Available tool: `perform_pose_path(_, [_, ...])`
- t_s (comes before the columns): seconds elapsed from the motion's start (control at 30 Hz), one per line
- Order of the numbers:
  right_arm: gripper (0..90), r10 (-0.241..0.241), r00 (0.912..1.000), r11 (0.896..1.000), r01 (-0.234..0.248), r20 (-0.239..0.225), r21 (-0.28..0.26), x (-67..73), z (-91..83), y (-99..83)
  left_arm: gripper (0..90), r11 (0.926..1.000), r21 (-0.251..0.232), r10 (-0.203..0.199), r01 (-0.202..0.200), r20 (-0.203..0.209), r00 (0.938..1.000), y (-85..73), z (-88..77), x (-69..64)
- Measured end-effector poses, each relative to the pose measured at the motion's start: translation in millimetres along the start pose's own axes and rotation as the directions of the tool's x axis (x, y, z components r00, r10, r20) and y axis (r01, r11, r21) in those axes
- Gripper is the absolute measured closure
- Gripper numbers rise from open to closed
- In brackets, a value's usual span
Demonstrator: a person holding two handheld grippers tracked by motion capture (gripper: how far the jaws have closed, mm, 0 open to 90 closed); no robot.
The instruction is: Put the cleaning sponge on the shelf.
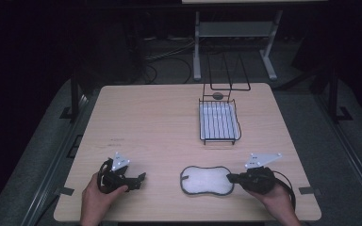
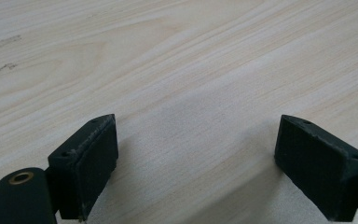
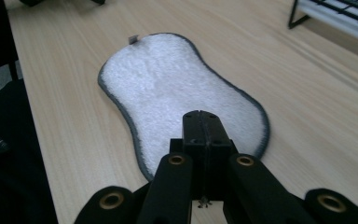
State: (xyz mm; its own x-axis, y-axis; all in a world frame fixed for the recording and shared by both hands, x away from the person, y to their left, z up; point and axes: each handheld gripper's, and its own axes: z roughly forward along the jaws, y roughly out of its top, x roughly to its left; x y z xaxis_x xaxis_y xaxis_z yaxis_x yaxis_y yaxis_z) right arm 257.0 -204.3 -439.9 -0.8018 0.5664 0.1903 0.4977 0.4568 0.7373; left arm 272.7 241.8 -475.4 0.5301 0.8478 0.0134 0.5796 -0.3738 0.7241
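Note:
A white, peanut-shaped cloth (image 1: 206, 180) with a dark grey rim lies flat near the table's front edge. My right gripper (image 1: 229, 178) is at its right end. In the right gripper view the jaws are pressed together (image 3: 206, 122) just above the near part of the cloth (image 3: 168, 84), and I see nothing between them. My left gripper (image 1: 140, 179) rests at the front left, well apart from the cloth. It stands open (image 2: 196, 158) over bare wood, its pads (image 2: 86, 161) wide apart and empty.
A black wire rack (image 1: 219, 121) over a white tray stands at the back right of the light wooden table (image 1: 155, 117), with a tall wire frame (image 1: 229, 75) and a small dark round object (image 1: 218, 95) behind it. Beyond the table are a metal stand and cables.

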Motion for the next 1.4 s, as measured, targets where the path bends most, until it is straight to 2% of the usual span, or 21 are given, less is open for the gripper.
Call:
perform_pose_path(0.3, [90.0,-0.021,0.9989,0.999,0.023,-0.042,0.049,9.5,17.2,0.8,12.6,1.0000,-0.001,-0.001,0.001,0.000,1.0000,0.0,0.0,-0.1])
perform_pose_path(0.4, [90.0,-0.029,0.9989,0.996,0.032,-0.038,0.079,9.6,22.6,-0.6,12.6,1.0000,0.000,0.000,0.000,0.000,1.0000,0.0,0.0,-0.1])
perform_pose_path(0.5, [90.0,-0.031,0.9988,0.996,0.034,-0.039,0.083,8.5,24.9,-0.6,12.6,1.0000,-0.001,-0.001,0.001,0.000,1.0000,0.0,0.1,-0.1])
perform_pose_path(1.4, [90.0,-0.015,0.9983,0.997,0.011,0.057,0.081,-17.7,32.5,13.7,12.6,1.0000,-0.003,-0.004,0.004,0.000,1.0000,0.0,0.2,-0.3])
